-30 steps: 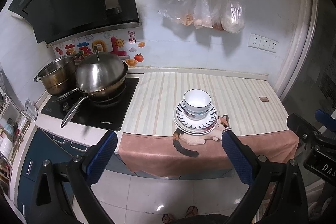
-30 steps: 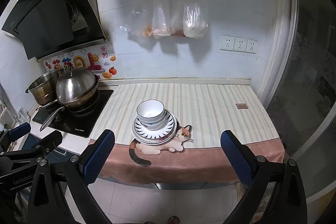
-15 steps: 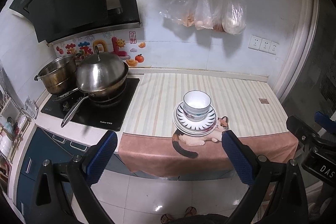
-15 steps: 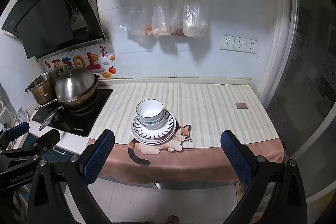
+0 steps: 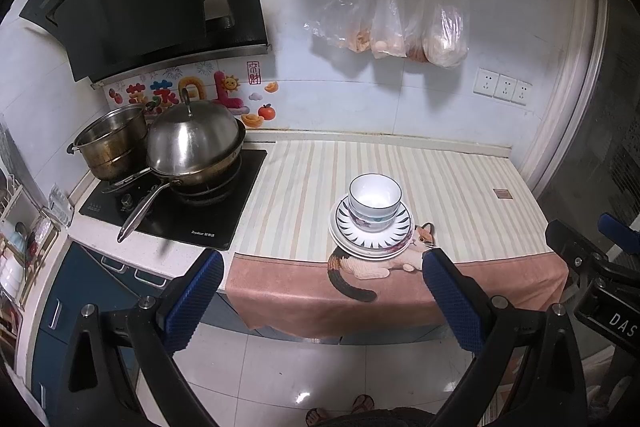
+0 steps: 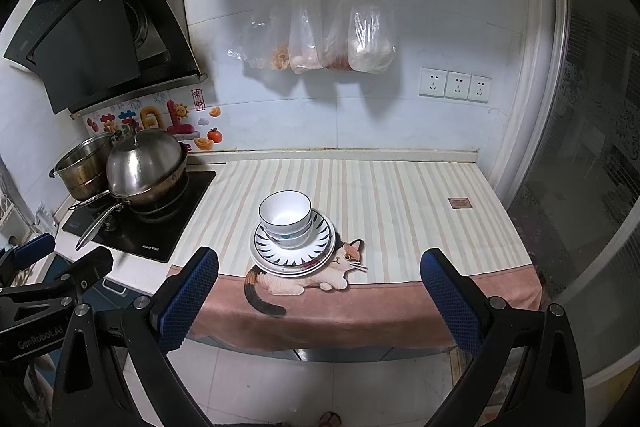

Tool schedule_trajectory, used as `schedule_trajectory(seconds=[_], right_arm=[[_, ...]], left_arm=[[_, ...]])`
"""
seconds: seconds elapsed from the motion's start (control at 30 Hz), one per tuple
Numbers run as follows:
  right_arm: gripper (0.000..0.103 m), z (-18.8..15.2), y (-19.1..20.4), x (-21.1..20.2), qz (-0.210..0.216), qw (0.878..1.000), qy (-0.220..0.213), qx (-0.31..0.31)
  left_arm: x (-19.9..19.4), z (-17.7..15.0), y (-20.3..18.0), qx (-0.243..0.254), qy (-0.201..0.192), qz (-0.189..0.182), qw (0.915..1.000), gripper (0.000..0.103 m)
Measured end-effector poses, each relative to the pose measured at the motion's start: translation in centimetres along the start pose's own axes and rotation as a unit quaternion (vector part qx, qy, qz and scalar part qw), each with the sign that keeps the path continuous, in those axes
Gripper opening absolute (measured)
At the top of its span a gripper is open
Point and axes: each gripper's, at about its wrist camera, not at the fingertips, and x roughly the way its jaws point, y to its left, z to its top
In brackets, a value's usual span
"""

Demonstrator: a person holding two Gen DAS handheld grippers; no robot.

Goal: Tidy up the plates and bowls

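Note:
Two nested white bowls [image 5: 374,201] [image 6: 285,215] with dark rims sit on a stack of plates [image 5: 394,247] [image 6: 320,251], the top one patterned in dark rays. The stack stands near the front of the counter on a striped mat, just behind a cat picture. My left gripper [image 5: 322,301] hangs open over the floor, well in front of the counter, with nothing between its blue pads. My right gripper [image 6: 318,297] is open too, equally far back and empty. Each gripper shows at the edge of the other's view.
A lidded steel wok [image 5: 192,143] and a steel pot [image 5: 110,145] stand on the black hob [image 5: 176,215] at the left. Plastic bags [image 6: 316,39] hang from a wall rail. The mat's pink edge [image 6: 360,311] droops over the counter front. A person's sandalled feet [image 5: 340,413] stand on the tiled floor.
Both views have shifted only slightly; the stack sits a touch lower and more to the left in the right wrist view. Nothing on the counter has moved.

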Motion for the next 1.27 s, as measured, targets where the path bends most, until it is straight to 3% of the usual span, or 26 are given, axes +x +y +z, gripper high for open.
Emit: schedule_trajectory(seconds=[1.27], right_arm=[[0.103, 0.0, -0.6, -0.2, 0.002, 1.000, 0.003, 0.001]], left_arm=[[-1.0, 0.2, -1.4, -0.010, -0.006, 0.011, 0.9999, 0.102]])
